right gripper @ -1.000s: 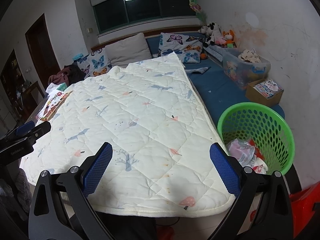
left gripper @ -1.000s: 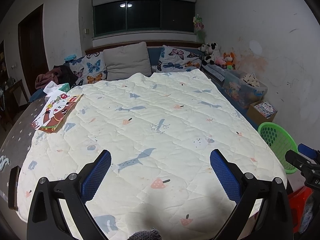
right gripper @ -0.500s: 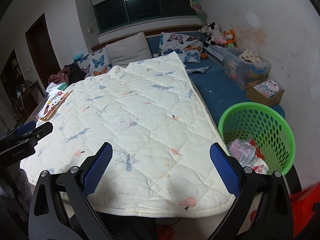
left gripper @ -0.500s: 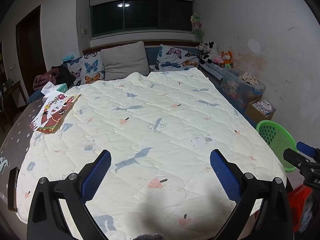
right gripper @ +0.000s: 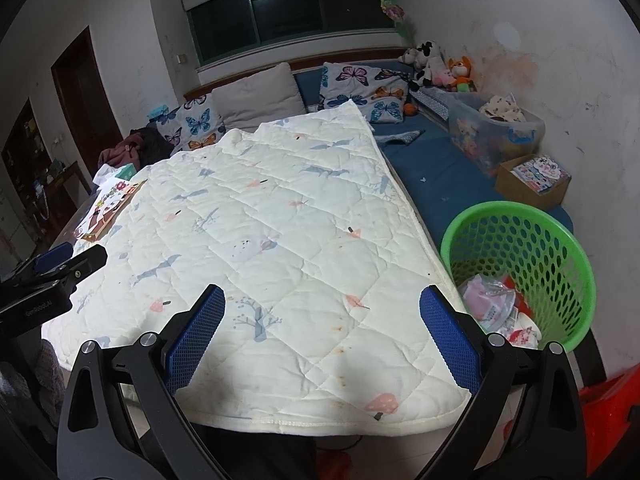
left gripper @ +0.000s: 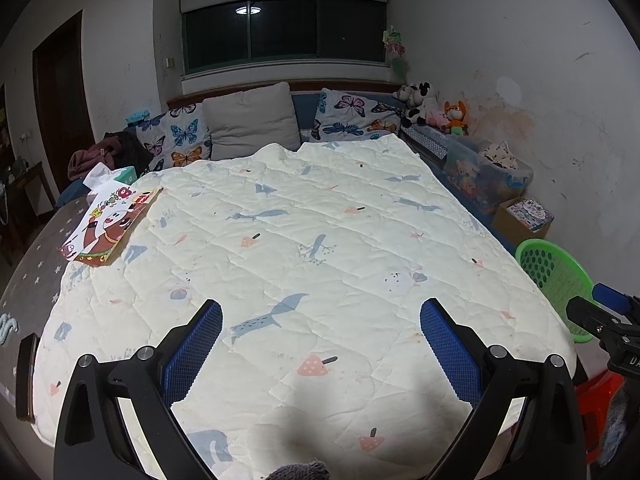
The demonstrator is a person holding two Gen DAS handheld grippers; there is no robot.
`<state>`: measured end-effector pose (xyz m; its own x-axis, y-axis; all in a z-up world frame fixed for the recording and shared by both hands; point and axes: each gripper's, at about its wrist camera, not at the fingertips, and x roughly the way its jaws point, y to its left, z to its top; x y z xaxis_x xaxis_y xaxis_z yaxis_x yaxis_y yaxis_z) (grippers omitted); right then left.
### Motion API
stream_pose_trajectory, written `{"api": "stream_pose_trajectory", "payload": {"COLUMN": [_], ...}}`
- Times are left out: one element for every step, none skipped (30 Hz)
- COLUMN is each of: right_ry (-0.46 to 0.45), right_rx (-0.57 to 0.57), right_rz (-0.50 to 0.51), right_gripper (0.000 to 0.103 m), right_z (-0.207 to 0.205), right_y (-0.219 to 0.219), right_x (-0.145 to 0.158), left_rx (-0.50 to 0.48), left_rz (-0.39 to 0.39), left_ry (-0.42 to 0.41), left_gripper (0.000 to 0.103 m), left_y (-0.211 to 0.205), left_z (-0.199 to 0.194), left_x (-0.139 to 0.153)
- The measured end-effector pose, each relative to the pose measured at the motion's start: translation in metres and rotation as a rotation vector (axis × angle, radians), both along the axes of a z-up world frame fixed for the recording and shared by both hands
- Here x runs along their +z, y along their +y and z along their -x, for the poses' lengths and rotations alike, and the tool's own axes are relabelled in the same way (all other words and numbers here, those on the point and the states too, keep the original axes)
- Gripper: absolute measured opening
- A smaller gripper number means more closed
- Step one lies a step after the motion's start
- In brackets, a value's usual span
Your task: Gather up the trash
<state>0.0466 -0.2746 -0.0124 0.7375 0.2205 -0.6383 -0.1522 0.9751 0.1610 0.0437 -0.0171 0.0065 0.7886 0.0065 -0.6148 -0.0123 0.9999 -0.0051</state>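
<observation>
Little has moved since a second ago: both tongs hover spread and empty over the quilt.

Left gripper (left gripper: pixel 320 344) has tipped slightly up; right gripper (right gripper: pixel 322 336) holds steady, which suggests scanning for remaining trash. Green basket (right gripper: pixel 568 240) stands at 3 o'clock off the quilt (right gripper: pixel 280 240) edge, wrappers (right gripper: pixel 496 312) inside. A colourful flat packet (left gripper: pixel 112 224) lies at 10 o'clock, near the quilt's left edge; open quilt lies between.
</observation>
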Motion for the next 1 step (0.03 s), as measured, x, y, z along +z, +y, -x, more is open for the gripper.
{"api": "stream_pose_trajectory", "payload": {"right_ry": [0.001], "right_rx": [0.0], "right_rz": [0.0], "right_gripper": [0.097], "right_z": [-0.0002], "right_y": [-0.0005], "right_x": [-0.0003], "left_rx": [0.0], "left_rz": [0.002], "left_ry": [0.002], "left_gripper": [0.096], "left_y": [0.0005], "left_z": [-0.0002], "left_x": [-0.0003]}}
